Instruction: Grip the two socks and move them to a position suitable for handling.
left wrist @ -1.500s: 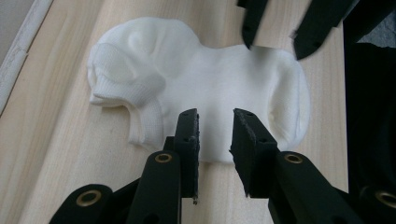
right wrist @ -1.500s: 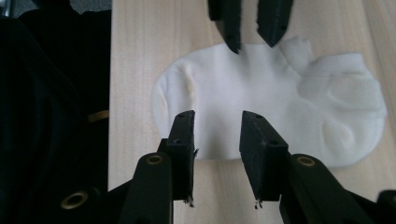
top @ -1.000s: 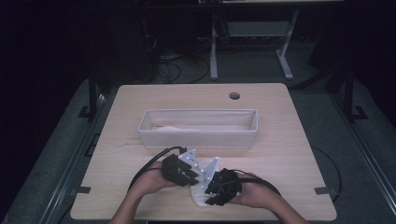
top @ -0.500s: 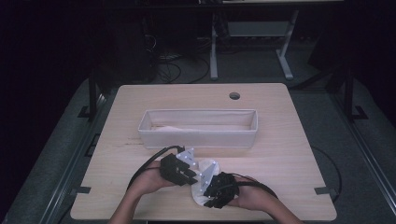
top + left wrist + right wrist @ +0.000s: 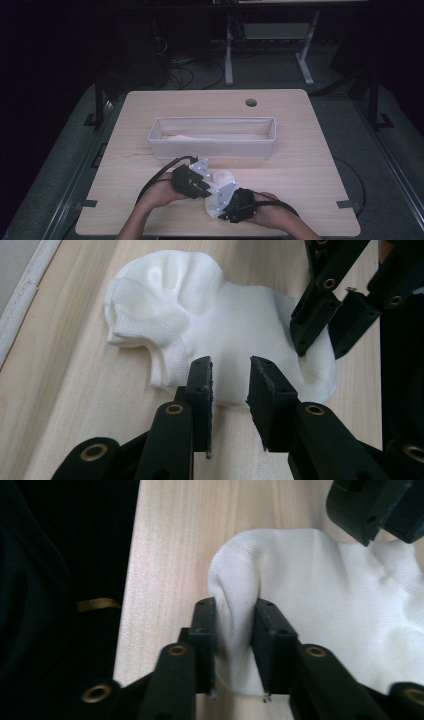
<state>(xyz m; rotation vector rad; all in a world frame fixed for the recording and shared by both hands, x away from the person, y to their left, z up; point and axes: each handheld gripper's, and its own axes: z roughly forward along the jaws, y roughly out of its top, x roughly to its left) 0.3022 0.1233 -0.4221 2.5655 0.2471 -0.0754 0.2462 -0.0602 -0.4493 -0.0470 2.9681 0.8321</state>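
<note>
Broadly, we work at a pale wooden table [image 5: 310, 150] with a long white fabric bin [image 5: 212, 145] across its middle and a small white garment [image 5: 222, 186] lying on the bare wood between that bin and the near edge. Both hands meet over it. The garment looks like a sock or similar knit piece, bunched at one end and flatter at the other; we cannot tell exactly which.

Our right gripper [image 5: 235, 630] has its jaws closed on a raised fold of the white garment [image 5: 320, 610], cloth pinched between the pads. Our left gripper [image 5: 230, 385] hangs just above the garment's [image 5: 210, 325] near hem with its jaws parted and nothing between them.

We judge the step to be taking a second hold so the piece can be lifted or folded. To do it well, we bring the left jaws down over the hem, take both layers rather than the top one alone, and close before the right hand pulls. Keeping the two grips apart should stop the cloth from bunching further.

For room, the near table edge sits close under the right hand, so we move away from it. The bin wall lies just beyond the garment, and open wood stretches to either side.
</note>
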